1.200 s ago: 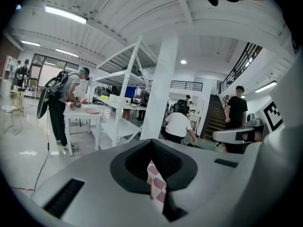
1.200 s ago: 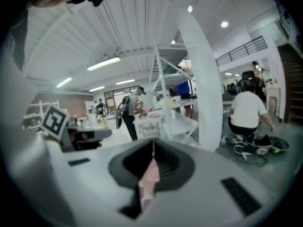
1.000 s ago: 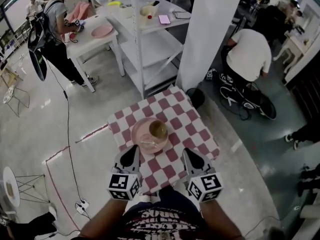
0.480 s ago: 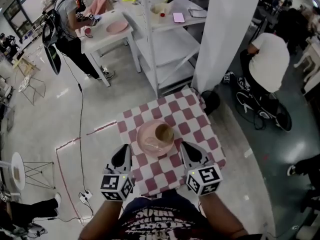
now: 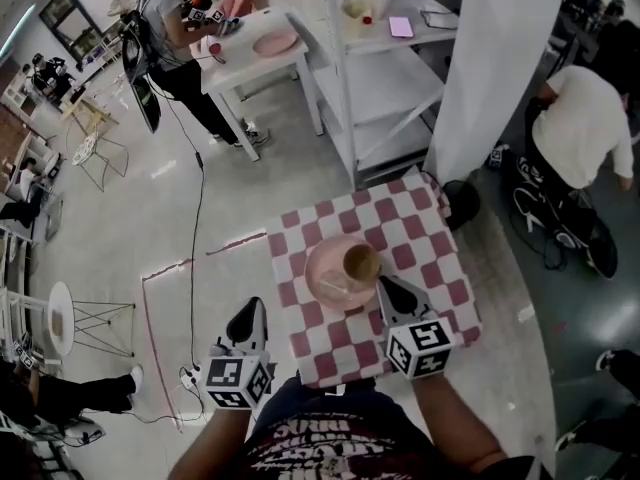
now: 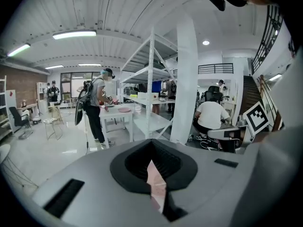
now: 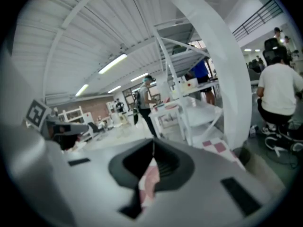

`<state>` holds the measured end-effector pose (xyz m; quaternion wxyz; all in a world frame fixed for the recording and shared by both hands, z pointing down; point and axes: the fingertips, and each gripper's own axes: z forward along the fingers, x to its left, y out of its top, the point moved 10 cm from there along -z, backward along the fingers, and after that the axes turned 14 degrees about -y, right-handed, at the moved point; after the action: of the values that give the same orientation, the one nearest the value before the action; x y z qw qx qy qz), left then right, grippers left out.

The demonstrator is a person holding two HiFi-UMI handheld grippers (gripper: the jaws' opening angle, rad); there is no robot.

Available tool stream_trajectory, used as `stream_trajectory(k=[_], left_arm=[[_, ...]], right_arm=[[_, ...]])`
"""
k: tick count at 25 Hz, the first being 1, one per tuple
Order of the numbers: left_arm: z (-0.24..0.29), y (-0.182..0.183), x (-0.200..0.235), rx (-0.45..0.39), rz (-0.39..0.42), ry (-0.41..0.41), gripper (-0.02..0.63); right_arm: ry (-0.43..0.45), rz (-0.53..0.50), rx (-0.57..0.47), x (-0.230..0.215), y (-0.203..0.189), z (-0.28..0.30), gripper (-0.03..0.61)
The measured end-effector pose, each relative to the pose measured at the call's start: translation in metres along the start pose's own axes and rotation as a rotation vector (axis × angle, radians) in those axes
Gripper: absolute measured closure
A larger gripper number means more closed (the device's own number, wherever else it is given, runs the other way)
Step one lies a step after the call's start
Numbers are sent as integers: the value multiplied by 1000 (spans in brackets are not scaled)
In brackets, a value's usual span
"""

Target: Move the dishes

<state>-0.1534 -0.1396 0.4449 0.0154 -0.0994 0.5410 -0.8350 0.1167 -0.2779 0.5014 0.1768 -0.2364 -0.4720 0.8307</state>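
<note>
A pink plate (image 5: pixel 335 276) sits on a small table with a red-and-white checked cloth (image 5: pixel 420 218) in the head view. A brown bowl (image 5: pixel 362 261) stands on the plate's right part. My right gripper (image 5: pixel 388 286) points at the plate's near right rim with its jaws together and nothing in them. My left gripper (image 5: pixel 250 315) hangs left of the table, over the floor, jaws together. In the left gripper view the left gripper (image 6: pixel 151 143) points level across the room. The right gripper (image 7: pixel 152 144) shows a corner of the checked cloth (image 7: pixel 214 146) in its own view.
A white shelving rack (image 5: pixel 385 78) and a white pillar (image 5: pixel 495 58) stand just behind the table. A person in white (image 5: pixel 590 128) crouches at the right. At the back left a person (image 5: pixel 170 23) stands by a white table (image 5: pixel 250 63). A cable (image 5: pixel 197 218) crosses the floor.
The view has swung left, so the table now sits further right. My left gripper has moved off the table's near edge to its left side. The right gripper is closer to the plate.
</note>
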Motion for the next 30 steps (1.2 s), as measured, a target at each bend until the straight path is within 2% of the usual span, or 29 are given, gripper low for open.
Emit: stream_trajectory(k=[7, 16, 20, 25, 26, 27, 28, 30], left_arm=[[20, -7, 22, 35, 19, -76, 589], [66, -9, 64, 72, -10, -205, 589], [93, -26, 70, 142, -14, -287, 589], [127, -54, 75, 283, -15, -349, 589], [133, -60, 77, 317, -18, -355, 589], [138, -65, 78, 350, -18, -361, 589], [143, -68, 79, 376, -16, -368, 589], [146, -72, 79, 405, -13, -384, 589]], right_arm=[[-71, -4, 21, 13, -2, 9, 545], [-204, -18, 102, 36, -16, 16, 545], [-241, 39, 168, 36, -26, 28, 545], [-330, 108, 267, 17, -59, 59, 541], [-344, 139, 299, 10, -71, 67, 535], [-352, 176, 338, 3, -84, 76, 485], [-357, 219, 380, -4, -97, 85, 402], [-370, 310, 455, -18, -123, 101, 379]])
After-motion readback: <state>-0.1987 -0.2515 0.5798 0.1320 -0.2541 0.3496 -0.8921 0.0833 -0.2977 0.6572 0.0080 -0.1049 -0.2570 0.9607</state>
